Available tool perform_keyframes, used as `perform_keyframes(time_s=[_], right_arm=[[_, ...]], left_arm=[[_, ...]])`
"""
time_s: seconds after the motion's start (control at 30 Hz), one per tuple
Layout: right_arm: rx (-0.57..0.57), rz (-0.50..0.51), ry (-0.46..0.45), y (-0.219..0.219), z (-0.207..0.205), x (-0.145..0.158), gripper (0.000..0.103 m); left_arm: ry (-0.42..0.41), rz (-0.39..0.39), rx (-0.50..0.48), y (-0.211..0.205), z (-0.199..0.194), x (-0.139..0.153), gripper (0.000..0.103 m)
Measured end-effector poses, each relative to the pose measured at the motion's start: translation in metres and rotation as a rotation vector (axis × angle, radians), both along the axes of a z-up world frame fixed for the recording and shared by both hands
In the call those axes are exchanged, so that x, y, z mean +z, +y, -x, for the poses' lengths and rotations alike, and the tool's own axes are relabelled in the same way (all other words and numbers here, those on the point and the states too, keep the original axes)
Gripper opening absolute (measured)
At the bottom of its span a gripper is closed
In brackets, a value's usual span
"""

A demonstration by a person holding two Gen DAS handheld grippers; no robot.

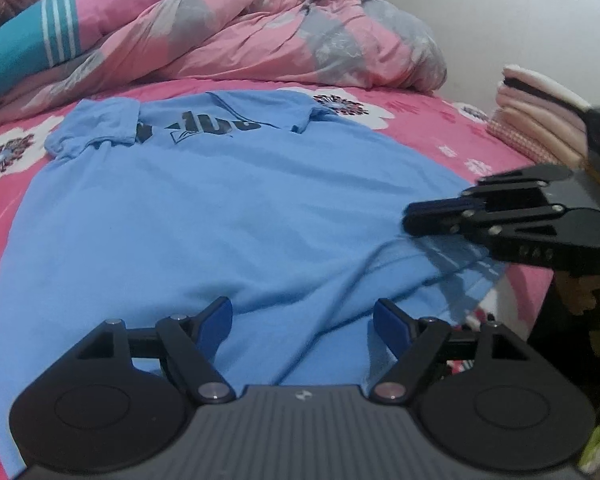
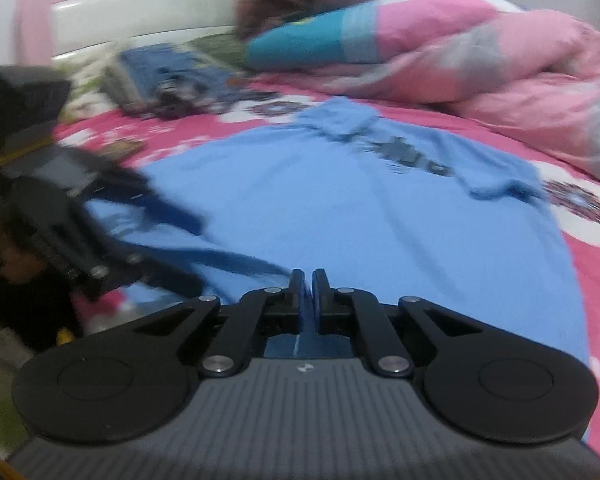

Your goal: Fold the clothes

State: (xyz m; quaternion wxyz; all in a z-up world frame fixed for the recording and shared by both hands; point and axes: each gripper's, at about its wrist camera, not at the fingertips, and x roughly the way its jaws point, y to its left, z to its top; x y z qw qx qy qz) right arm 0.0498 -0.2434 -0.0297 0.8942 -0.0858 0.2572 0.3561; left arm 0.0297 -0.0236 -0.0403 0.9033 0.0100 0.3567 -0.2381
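A light blue polo shirt (image 1: 220,208) with dark lettering lies flat on the pink floral bed sheet (image 1: 428,128), collar at the far end. My left gripper (image 1: 302,308) hovers open over the near hem, its blue pads (image 1: 388,320) wide apart, with only loose cloth below them. My right gripper (image 1: 412,220) comes in from the right, and its jaws are shut on the shirt's right hem corner, which lifts in a blurred fold. In the right wrist view the right gripper (image 2: 309,280) shows its jaws pressed together on blue cloth of the shirt (image 2: 380,220). The left gripper (image 2: 184,248) is a blur at the left.
A crumpled pink and grey quilt (image 1: 280,28) and a teal striped pillow (image 1: 24,48) fill the far side of the bed. Folded pink and cream clothes (image 1: 540,120) are stacked at the right edge. Folded blue items (image 2: 160,72) lie by the headboard (image 2: 140,12).
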Motion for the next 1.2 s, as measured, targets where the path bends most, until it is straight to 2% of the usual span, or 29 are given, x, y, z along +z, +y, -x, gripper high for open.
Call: perform_keyframes(time_s=[0.1, 0.17, 0.2, 0.27, 0.37, 0.5, 0.57, 0.63, 0.7, 0.87, 0.97, 1.13, 1.2], right_arm=[[-0.071, -0.117, -0.01, -0.025, 0.009, 0.009, 0.007], [-0.057, -0.203, -0.027, -0.043, 0.025, 0.016, 0.01], [-0.022, -0.204, -0.024, -0.045, 0.033, 0.017, 0.013], [0.063, -0.146, -0.015, -0.039, 0.049, 0.014, 0.019], [0.177, 0.043, -0.058, -0.01, 0.07, -0.003, 0.022], [0.186, 0.2, -0.17, 0.021, 0.076, -0.024, 0.02], [0.179, 0.185, -0.183, 0.025, 0.071, -0.026, 0.018], [0.175, 0.164, -0.164, 0.025, 0.066, -0.023, 0.002], [0.191, 0.162, -0.153, 0.022, 0.067, -0.018, 0.0], [0.254, 0.203, -0.102, 0.016, 0.08, -0.021, 0.0], [0.244, 0.205, -0.109, 0.015, 0.085, -0.022, 0.0], [0.297, 0.258, -0.205, 0.025, 0.094, -0.012, 0.004], [0.328, 0.28, -0.239, 0.032, 0.096, -0.011, 0.01]], left_arm=[[0.018, 0.034, 0.01, 0.005, -0.003, 0.0, 0.079], [0.026, 0.051, 0.014, 0.008, -0.004, -0.001, 0.079], [0.027, 0.055, 0.014, 0.008, -0.005, -0.001, 0.079], [0.027, 0.058, 0.014, 0.009, -0.005, -0.002, 0.079], [0.028, 0.061, 0.018, 0.009, -0.005, -0.002, 0.079], [0.035, 0.075, 0.038, 0.013, -0.002, 0.001, 0.079], [0.035, 0.084, 0.052, 0.018, 0.0, 0.001, 0.079], [0.037, 0.096, 0.068, 0.024, 0.002, 0.001, 0.079], [0.04, 0.119, 0.081, 0.031, 0.003, -0.001, 0.079], [0.045, 0.193, 0.103, 0.045, 0.004, -0.005, 0.079], [0.042, 0.197, 0.104, 0.047, 0.005, -0.001, 0.079], [0.045, 0.226, 0.13, 0.064, 0.018, 0.008, 0.081], [0.052, 0.248, 0.157, 0.075, 0.026, 0.011, 0.082]])
